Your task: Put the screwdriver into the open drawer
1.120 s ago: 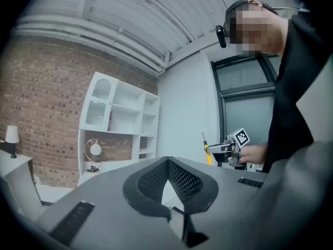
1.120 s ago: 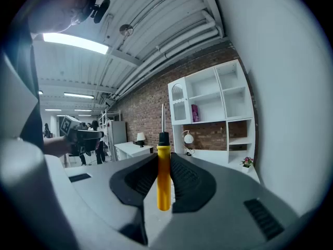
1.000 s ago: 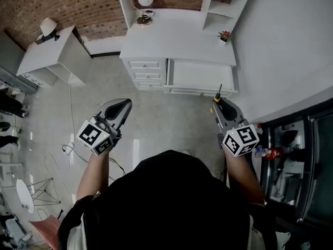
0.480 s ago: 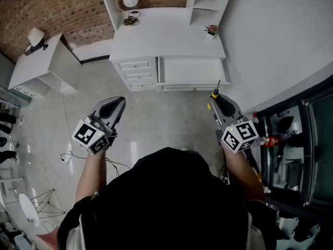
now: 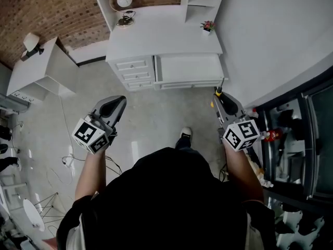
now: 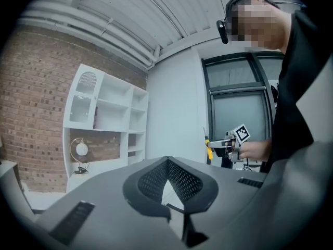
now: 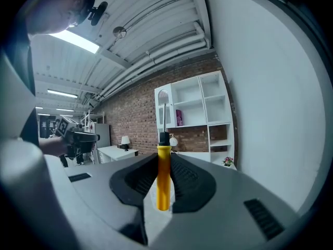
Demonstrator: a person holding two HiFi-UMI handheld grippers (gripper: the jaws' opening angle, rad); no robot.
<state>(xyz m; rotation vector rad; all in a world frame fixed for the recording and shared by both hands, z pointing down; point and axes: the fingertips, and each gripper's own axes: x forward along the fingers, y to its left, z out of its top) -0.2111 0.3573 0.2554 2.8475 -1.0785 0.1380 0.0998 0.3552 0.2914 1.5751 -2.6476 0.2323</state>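
In the right gripper view my right gripper (image 7: 164, 159) is shut on the screwdriver (image 7: 163, 184). Its yellow handle stands upright between the pads, with the black collar and metal shaft pointing past the tips. From the head view, the right gripper (image 5: 222, 99) and the screwdriver (image 5: 219, 91) hover just off the front right corner of the open drawer (image 5: 187, 69) of the white desk (image 5: 161, 33). My left gripper (image 5: 118, 102) hangs over the floor at the left, shut on nothing, its pads (image 6: 184, 181) meeting at the tip. The left gripper view also catches the screwdriver (image 6: 207, 149) far to the right.
A round lamp (image 5: 124, 1) and a small potted plant (image 5: 207, 26) stand on the desk. Three small shut drawers (image 5: 135, 72) sit left of the open one. A white side table (image 5: 44, 66) stands at the far left, cables (image 5: 67, 160) lie on the floor, and a dark glass door (image 5: 296, 134) is at the right.
The person has stepped towards the desk and a shoe now shows on the floor. The right gripper with the screwdriver has come closer to the drawer's right corner. Both grippers stay shut.
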